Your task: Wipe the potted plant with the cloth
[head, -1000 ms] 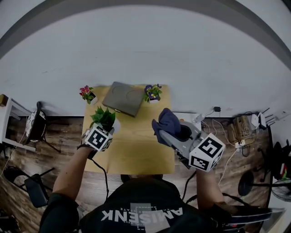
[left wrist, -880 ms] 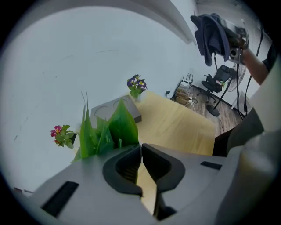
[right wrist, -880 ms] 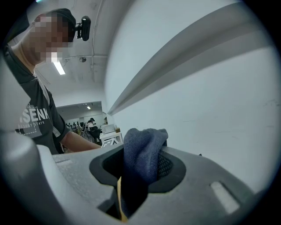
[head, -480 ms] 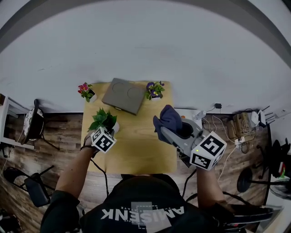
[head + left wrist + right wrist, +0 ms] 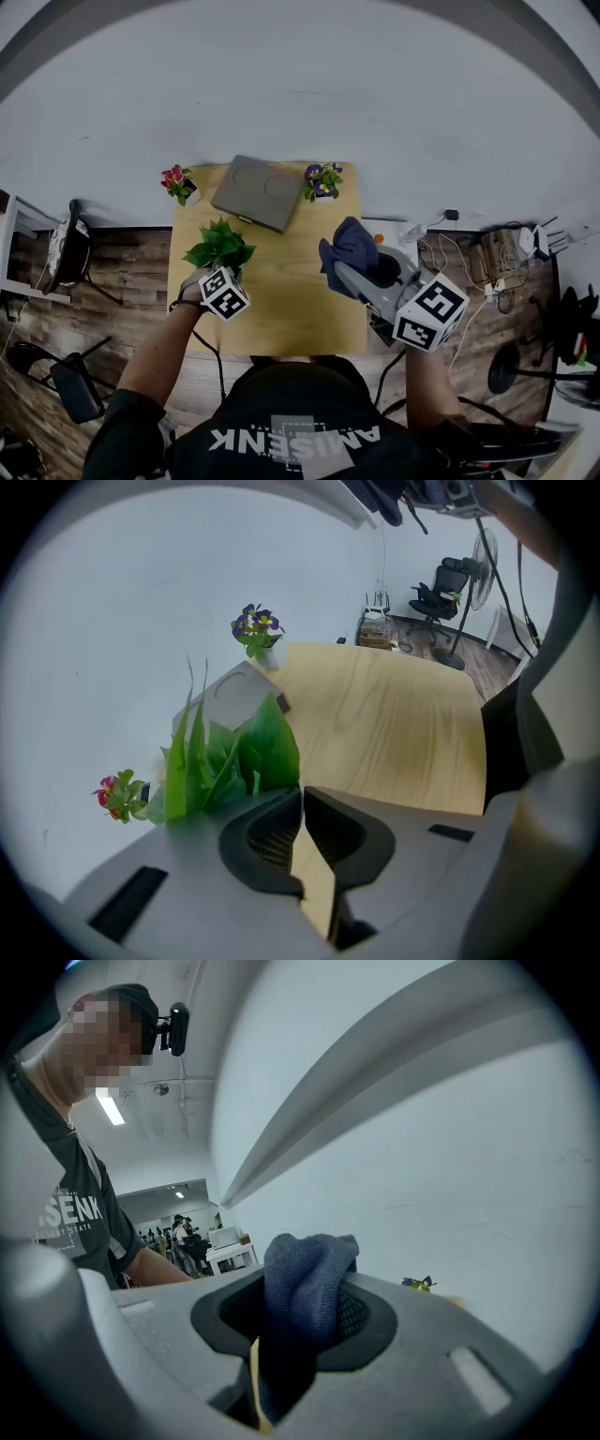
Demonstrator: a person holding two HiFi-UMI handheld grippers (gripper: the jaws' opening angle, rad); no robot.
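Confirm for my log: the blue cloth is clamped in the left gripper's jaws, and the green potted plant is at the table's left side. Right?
Wrong gripper. The blue cloth is clamped in the right gripper's jaws, as the right gripper view shows. The green potted plant is indeed at the table's left side.

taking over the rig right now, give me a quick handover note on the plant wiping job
Left gripper: jaws together, nothing seen between them, low beside the green leafy potted plant on the left part of the light wooden table.
Right gripper: jaws shut on the dark blue cloth, at the table's right side, apart from the plant.
Done: the cloth is picked up.
Left: bring the cloth across to the leaves and wipe them. The cloth is not yet touching the plant.
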